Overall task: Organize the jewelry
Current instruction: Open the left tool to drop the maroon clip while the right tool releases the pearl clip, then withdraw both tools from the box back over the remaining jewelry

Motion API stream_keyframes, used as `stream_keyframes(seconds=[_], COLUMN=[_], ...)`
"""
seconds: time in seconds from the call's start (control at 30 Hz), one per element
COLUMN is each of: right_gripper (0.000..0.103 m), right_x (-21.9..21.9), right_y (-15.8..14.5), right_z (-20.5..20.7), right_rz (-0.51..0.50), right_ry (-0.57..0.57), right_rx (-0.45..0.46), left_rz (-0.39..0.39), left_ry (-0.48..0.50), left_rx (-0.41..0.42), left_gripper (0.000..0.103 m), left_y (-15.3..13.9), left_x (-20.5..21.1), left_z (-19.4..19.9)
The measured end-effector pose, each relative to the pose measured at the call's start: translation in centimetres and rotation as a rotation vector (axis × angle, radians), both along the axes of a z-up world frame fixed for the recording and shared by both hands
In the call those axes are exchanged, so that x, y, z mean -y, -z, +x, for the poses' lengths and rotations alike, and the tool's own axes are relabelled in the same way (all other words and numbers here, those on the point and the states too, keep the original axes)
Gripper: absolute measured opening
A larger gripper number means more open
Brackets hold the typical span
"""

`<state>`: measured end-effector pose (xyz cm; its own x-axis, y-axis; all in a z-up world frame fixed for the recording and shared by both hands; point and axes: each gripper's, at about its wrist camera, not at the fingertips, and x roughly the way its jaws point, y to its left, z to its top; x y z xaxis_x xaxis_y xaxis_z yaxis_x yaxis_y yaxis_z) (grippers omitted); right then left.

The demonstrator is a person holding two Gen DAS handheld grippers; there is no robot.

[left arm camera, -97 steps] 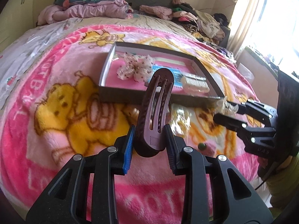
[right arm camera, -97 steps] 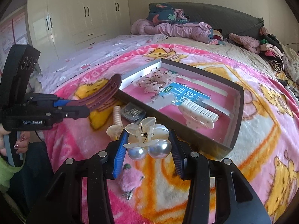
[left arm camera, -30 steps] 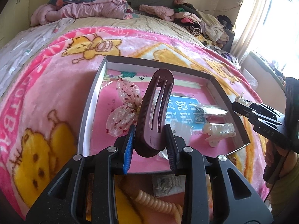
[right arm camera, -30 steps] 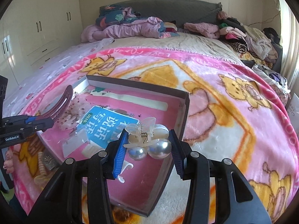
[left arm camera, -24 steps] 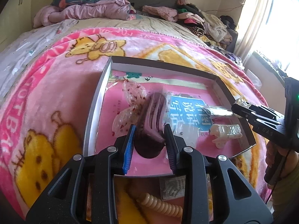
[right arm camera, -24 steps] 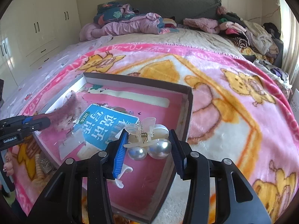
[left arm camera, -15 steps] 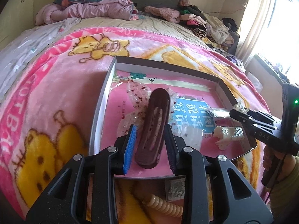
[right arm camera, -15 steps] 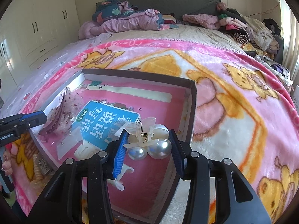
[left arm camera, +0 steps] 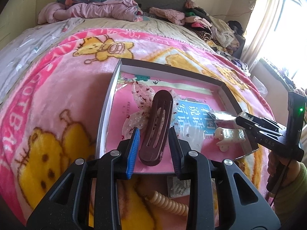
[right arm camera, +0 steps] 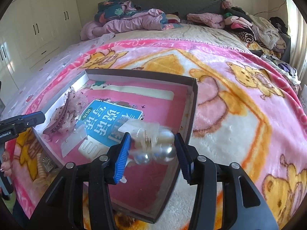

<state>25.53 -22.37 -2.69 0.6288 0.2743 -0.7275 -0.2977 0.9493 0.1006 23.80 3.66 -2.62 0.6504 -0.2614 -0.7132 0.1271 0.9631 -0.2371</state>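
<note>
Step in hand is the drop into the box (right arm camera: 192,103): the right gripper (right arm camera: 152,149), jaws opening, releases the blurred pearl clip (right arm camera: 153,145), while the left gripper (left arm camera: 154,149) stands narrowly parted, clear of the brown clip (left arm camera: 157,130) lying inside; next, probably fetch the items on the near blanket (left arm camera: 63,99).

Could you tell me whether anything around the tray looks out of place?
Yes: a cream spiral hair tie and a small packet lie on the blanket, just outside the tray's near wall, while the other hair pieces lie inside it.

Brown hair clip (left arm camera: 157,126) flat in tray (left arm camera: 107,111); blurred pearl clip (right arm camera: 153,143) above it.
</note>
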Motion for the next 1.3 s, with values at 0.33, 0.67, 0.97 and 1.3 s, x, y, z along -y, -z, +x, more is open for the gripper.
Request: stream_keyframes(seconds=[0.33, 0.67, 0.97, 1.3], right_gripper=[0.058, 0.073, 0.079, 0.079], right_x=[0.7, 0.3, -0.1, -0.7], right_y=[-1.7, -3.2, -4.8, -5.5], right_z=[-1.6, -4.4, -6.9, -9.4], right_rz=[0.014, 0.019, 0.031, 0.034], right_ry=[-0.003, -0.033, -0.072, -0.118], right_rx=[0.04, 0.073, 0.106, 0.122], left_rz=[-0.001, -0.004, 0.0, 0.011], left_ry=[0.002, -0.014, -0.038, -0.038], left_rx=[0.012, 0.014, 0.034, 0.048], left_gripper=[0.023, 0.034, 0.057, 0.065], left_y=[-1.0, -2.0, -3.2, -3.8], left_x=[0.5, -0.1, -0.7, -0.5], left_z=[-1.5, -2.6, -4.4, -5.7])
